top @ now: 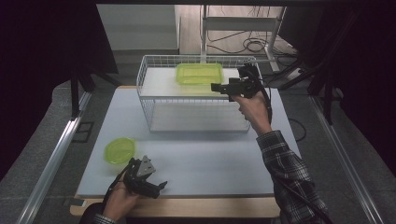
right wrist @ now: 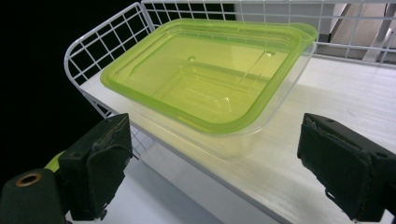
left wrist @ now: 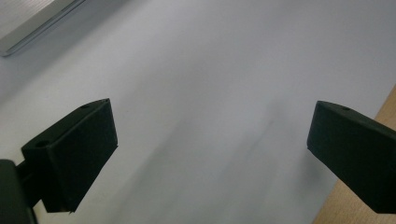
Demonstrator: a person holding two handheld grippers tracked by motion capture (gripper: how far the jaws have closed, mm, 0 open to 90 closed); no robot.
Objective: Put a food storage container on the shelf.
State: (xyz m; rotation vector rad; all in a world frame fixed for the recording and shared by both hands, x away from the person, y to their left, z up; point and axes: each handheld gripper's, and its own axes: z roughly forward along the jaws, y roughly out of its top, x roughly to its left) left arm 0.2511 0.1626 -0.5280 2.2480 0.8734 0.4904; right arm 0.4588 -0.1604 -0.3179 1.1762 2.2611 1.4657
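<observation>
Rectangular container (right wrist: 210,84): translucent lime-green lid with rounded corners and a raised lip, seated on a clear tub. Embossed ridges show across the lid, and a small tab juts at its upper-right corner in the right gripper view. It sits on the upper shelf of a white wire rack (top: 144,74), upper centre of the high view, with the wire rim close behind it and bare white shelf to its right. Its long axis runs left to right across the high view; in the right gripper view it slants from lower left to upper right.

Right gripper (top: 215,87): held level at the container's right end, jaws set wide, nothing between the pads; the container lies just beyond them. Whether a pad grazes the tub, I cannot tell.

Left gripper (top: 161,185): lower left of the high view, near the table's (top: 210,158) front edge, jaws spread wide over bare white tabletop, holding nothing.

A round green-lidded tub (top: 119,150) stands just above the left gripper, well apart from the rack. Broad open table lies between rack and front edge.
</observation>
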